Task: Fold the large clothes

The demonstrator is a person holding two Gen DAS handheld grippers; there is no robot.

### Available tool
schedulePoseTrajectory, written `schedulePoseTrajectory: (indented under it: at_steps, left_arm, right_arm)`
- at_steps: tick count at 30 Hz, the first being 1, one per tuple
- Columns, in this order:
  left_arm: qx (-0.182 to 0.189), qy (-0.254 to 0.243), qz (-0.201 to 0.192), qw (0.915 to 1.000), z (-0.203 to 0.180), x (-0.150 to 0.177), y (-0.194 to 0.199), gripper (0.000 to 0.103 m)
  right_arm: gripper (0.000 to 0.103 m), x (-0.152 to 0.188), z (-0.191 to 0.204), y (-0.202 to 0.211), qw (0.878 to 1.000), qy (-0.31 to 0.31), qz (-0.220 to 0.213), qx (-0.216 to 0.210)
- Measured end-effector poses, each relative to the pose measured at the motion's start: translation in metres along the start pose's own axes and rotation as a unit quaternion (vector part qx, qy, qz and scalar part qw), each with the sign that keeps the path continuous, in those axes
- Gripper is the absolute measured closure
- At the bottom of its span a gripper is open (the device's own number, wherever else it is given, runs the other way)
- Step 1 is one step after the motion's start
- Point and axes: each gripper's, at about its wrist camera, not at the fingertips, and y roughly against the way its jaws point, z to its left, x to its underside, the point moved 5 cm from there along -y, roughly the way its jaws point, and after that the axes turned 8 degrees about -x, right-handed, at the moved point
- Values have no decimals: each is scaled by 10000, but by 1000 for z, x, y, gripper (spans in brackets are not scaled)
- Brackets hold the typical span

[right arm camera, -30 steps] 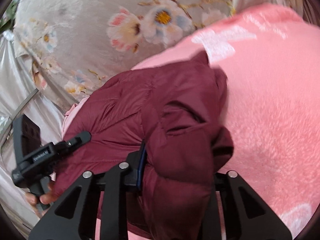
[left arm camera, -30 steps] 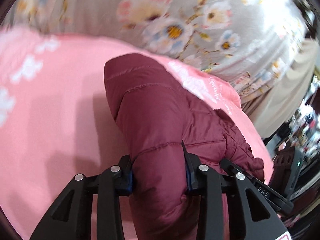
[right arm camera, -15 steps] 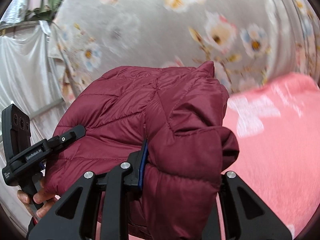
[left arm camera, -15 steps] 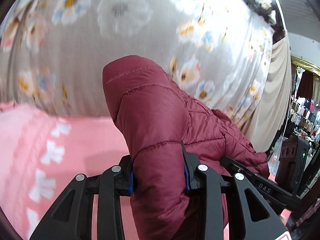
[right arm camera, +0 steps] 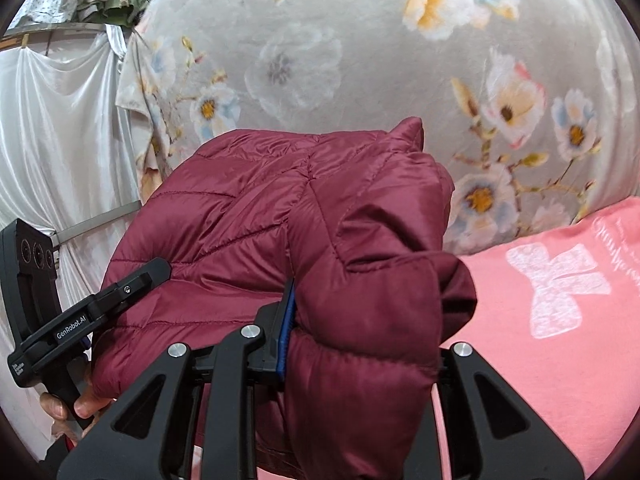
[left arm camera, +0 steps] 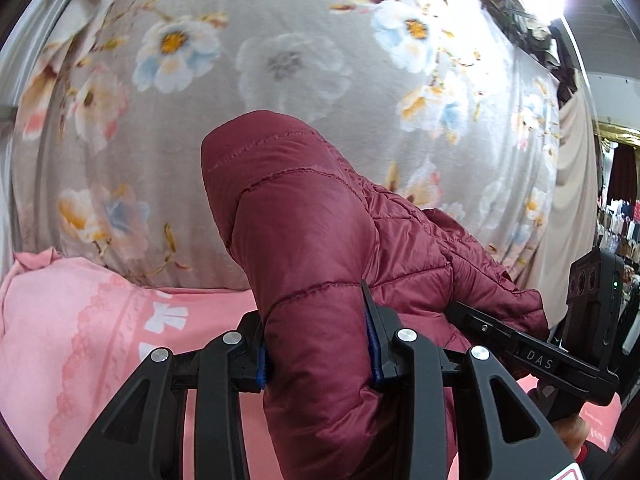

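Bulging between both sets of tongs, the maroon puffer jacket [left arm camera: 320, 280] is being clenched by the left gripper [left arm camera: 318, 350] and right gripper [right arm camera: 360, 344] above the pink blanket [right arm camera: 560, 340].

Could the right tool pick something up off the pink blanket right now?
Probably not: the right tool is already clamped on a thick fold of the red jacket, which also hangs between it and the pink blanket.

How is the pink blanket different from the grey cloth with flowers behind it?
The pink blanket lies flat below the maroon jacket; the grey floral cloth hangs upright behind it. The pink blanket bears white bow shapes and lettering; the grey floral cloth bears large white, blue and yellow flowers. Both look soft and plush.
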Motion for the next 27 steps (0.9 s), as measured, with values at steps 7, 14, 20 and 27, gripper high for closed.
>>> schedulePoseTrajectory:
  at_steps: [7,14,20,27]
  left_arm:
    - [-123,92,349,9993,34,39,-56,70]
    - [-188,296,849,9958,60,88,-112,70]
    - [-352,359,1248,9909,77,130,-146,70]
    - [-568,522,1780,9810,97,168,-168,64]
  right_arm:
    - [81,33,-31,-58,9990,-68,406,186]
    - [81,75,-65,-107,9954,-192,834,422]
    - [81,114,-87,-143,9901,-277,1243,593]
    - [73,145,-97,-160,9849,-292,1531,755]
